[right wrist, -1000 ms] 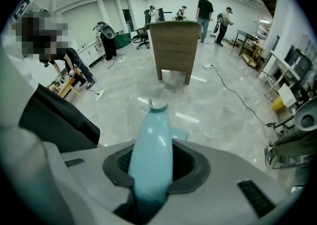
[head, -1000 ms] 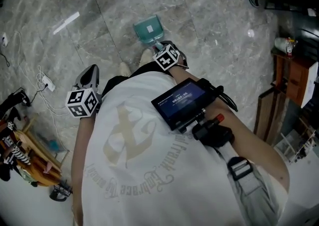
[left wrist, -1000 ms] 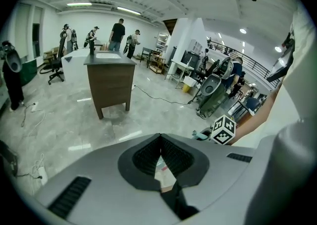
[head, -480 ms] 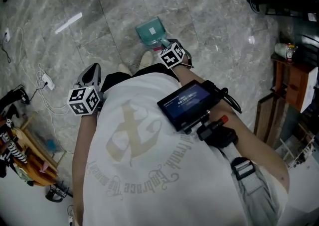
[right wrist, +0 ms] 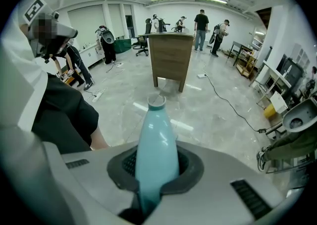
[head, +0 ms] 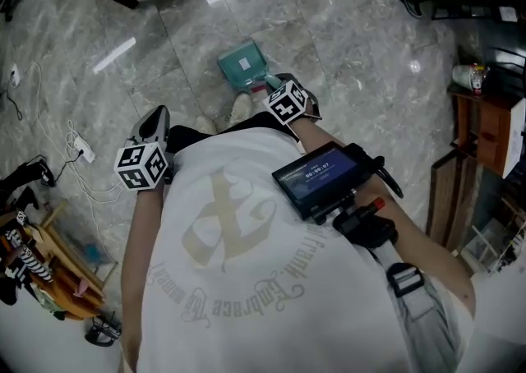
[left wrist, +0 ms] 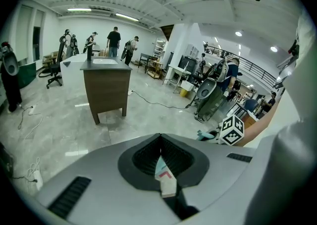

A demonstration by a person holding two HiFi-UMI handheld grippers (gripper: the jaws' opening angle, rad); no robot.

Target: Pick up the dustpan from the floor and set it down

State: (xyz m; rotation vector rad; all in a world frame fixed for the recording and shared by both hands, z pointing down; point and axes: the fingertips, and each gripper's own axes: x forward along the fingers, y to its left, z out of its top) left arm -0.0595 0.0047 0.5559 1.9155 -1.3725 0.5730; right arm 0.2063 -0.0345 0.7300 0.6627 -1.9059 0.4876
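The teal dustpan (head: 242,62) shows in the head view over the grey marble floor, just ahead of the person's feet. Its pan points away. My right gripper (head: 269,84) is shut on its handle, and the marker cube (head: 289,103) sits behind the grip. In the right gripper view the teal handle (right wrist: 156,144) stands up between the jaws of my right gripper (right wrist: 154,182), and both pads press on it. My left gripper (head: 154,118) hangs at the person's left side, shut and holding nothing; in the left gripper view my left gripper (left wrist: 161,155) shows its jaws together.
A white power strip with cables (head: 80,149) lies on the floor at the left. A wooden rack (head: 49,273) stands at lower left, a wooden cabinet (head: 485,129) at the right. A brown desk (right wrist: 171,60) stands further off. People stand at the hall's far end.
My right gripper has risen a little with the dustpan's handle in it, and the pan has shifted slightly with it. The left gripper has stayed where it was.
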